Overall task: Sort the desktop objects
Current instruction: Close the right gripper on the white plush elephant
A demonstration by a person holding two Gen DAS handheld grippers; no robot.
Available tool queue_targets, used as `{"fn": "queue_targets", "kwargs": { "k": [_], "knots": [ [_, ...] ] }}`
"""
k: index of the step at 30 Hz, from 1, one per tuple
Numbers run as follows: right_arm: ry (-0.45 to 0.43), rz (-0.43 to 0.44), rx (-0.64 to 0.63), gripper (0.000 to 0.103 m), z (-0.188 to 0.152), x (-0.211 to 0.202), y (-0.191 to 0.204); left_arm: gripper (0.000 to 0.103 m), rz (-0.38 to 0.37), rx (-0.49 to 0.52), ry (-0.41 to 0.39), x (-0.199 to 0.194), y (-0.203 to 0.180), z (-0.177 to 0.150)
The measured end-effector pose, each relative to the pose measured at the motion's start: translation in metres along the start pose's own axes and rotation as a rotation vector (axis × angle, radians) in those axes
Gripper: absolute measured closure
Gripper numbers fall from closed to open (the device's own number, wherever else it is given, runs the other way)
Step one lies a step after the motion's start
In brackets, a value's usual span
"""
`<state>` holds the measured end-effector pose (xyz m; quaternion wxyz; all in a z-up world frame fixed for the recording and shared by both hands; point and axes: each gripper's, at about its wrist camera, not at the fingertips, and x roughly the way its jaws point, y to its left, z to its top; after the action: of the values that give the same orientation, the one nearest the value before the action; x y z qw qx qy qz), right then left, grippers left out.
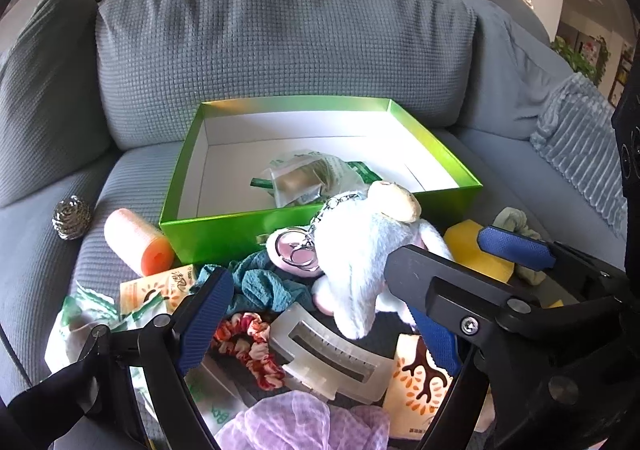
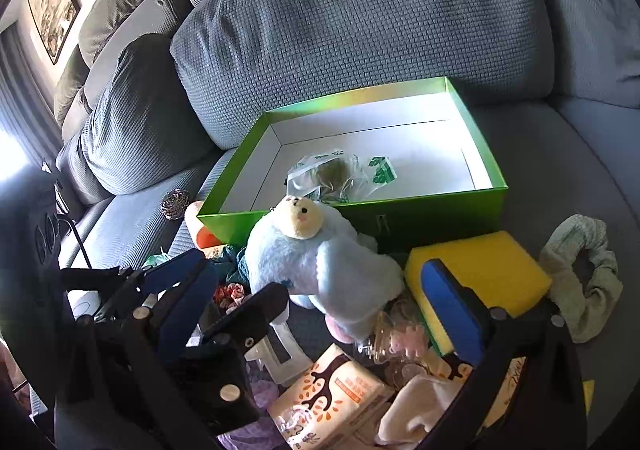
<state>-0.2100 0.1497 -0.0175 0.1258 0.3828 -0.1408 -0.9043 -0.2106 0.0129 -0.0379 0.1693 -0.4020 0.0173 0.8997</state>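
Just ahead of both wide-open, empty grippers (left (image 1: 320, 314), right (image 2: 328, 314)) lies the plush toy (image 1: 360, 250).

We see: box (image 1: 224, 234) glossy green, white inside | sponge (image 2: 488, 266) yellow | plush toy (image 2: 320, 262) pale blue | sofa cushion (image 1: 280, 33) grey waffle-weave | scrunchie (image 1: 250, 346) red-white.

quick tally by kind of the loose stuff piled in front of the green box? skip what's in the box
Scrunchies: 2, red patterned, pale green
Tissue packs: 2
Plush toy: 1
Yellow sponge: 1
Hair claw clip: 1
Orange roll: 1
Steel scourer: 1
Total: 9; more is partly hidden.
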Motion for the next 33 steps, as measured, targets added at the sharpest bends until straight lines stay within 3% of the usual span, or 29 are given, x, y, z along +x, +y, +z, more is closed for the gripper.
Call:
{"fn": "queue_targets", "kwargs": {
  "k": [13, 21, 33],
  "knots": [
    [0.035, 0.025, 0.016, 0.014, 0.003, 0.021, -0.004, 0.035, -0.059, 0.046, -0.005, 0.012, -0.006, 0.003],
    [0.051, 0.061, 0.033, 0.029, 0.004, 0.028, -0.004, 0.057, -0.157, 0.026, 0.008, 0.017, -0.008, 0.002],
    [0.045, 0.079, 0.029, 0.044, 0.004, 0.027, -0.005, 0.058, -0.172, 0.030, 0.000, 0.018, -0.009, 0.001]
  ]
}}
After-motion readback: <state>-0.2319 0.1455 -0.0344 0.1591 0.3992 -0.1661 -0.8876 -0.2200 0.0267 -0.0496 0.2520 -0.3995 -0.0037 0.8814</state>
